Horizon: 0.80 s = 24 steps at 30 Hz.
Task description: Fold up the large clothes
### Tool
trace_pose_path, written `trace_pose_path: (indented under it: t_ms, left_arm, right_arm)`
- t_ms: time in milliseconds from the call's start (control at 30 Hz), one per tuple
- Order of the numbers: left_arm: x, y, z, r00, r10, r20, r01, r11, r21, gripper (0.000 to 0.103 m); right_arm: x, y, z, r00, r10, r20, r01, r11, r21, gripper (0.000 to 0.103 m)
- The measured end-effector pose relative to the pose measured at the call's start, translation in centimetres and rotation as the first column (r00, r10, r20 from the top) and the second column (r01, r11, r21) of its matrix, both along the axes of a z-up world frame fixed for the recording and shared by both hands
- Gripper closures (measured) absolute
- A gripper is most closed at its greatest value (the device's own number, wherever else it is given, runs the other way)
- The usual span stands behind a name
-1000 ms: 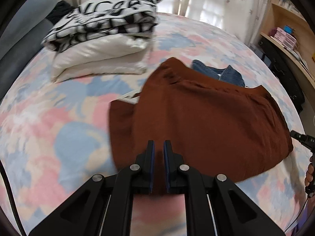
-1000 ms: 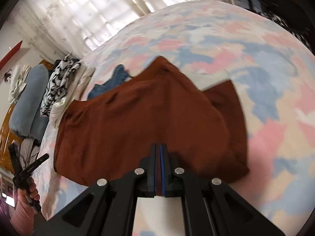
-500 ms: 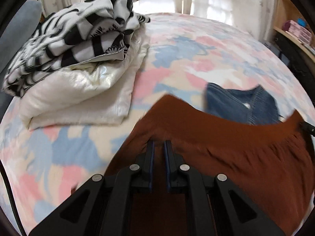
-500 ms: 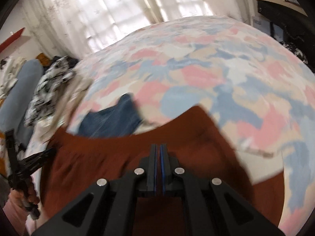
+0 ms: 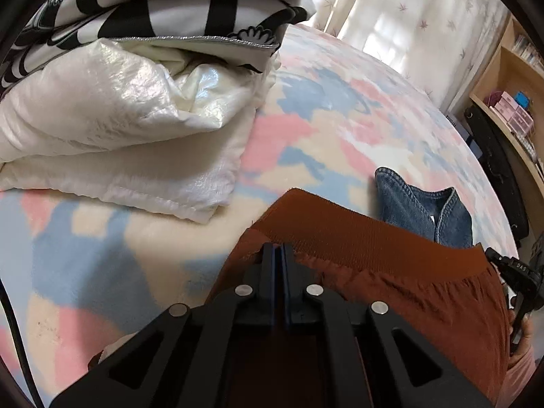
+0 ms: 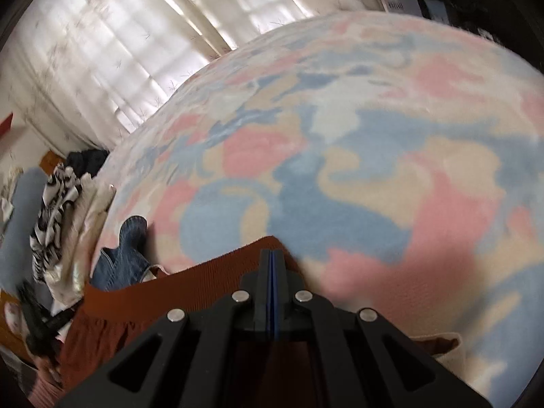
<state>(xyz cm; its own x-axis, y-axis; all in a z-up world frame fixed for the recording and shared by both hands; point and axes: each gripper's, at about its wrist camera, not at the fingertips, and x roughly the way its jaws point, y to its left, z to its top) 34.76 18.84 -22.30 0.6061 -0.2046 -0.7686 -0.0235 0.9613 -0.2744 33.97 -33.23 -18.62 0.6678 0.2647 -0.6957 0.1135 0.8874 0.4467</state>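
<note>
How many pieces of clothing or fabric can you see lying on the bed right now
4: rust-brown garment pinched by both grippers, denim piece just beyond it, and a white padded item with a black-and-white printed one stacked on top. More may be hidden.

Left gripper (image 5: 278, 250) — both black fingers extend forward from the lower edge of the left wrist view, their blue pads pressed nearly together with only a thin slit between them, pinched on the ribbed edge of the rust-brown garment (image 5: 391, 292). Right gripper (image 6: 271, 255) — fingers likewise forward and level, pads closed flush on the same ribbed edge at its other end. The right gripper also appears at the right edge of the left wrist view, with the holder's hand (image 5: 522, 336) below it.
</note>
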Motion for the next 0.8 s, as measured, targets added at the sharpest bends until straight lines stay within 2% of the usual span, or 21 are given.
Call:
trace_pose_path:
  t_ms: [100,267,400,500,567,633,700,800]
  left_arm:
    - [-0.5,-1.4,0.8,1.000,-0.004,-0.001,0.004,0.997,0.083,0.099]
    - [-2.7,-4.0,3.7,0.999,-0.030,0.012,0.028,0.986,0.166,0.098]
    - [-5.6,-7.4,6.9,0.993,-0.105,0.060,0.095,0.983,0.160,0.097]
    - [-7.4,-10.7,8.2,0.984,-0.159,0.075,0.150,0.982,0.119,0.096]
    - [-8.5,-12.6,8.3,0.980,-0.181,0.078,0.173,0.981,0.092,0.096]
    - [-9.4,-14.4,7.8,0.979,-0.189,0.070,0.181,0.978,0.103,0.096]
    - [-10.1,-15.6,6.5,0.981,-0.187,0.051,0.179,0.976,0.124,0.096]
    - [-10.8,-16.1,3.6,0.990,-0.141,-0.021,0.142,0.968,0.208,0.096]
  right_arm:
    - [-0.1,1.0,0.8,1.000,0.014,-0.015,-0.015,0.999,-0.043,0.103]
    - [-1.6,3.3,3.3,0.998,0.051,-0.044,-0.054,0.997,-0.056,0.098]
    - [-4.1,6.9,5.7,0.992,0.122,-0.040,-0.125,0.988,-0.086,0.085]
    - [-6.4,11.0,7.5,0.981,0.194,-0.005,-0.193,0.974,-0.116,0.077]
    - [-7.7,13.3,7.9,0.972,0.234,0.015,-0.231,0.968,-0.097,0.074]
    - [-8.8,15.3,8.0,0.965,0.260,0.026,-0.257,0.961,-0.099,0.074]
    - [-9.6,17.3,7.2,0.959,0.282,0.013,-0.278,0.952,-0.125,0.074]
    - [-10.0,18.8,4.8,0.962,0.265,-0.057,-0.271,0.945,-0.182,0.074]
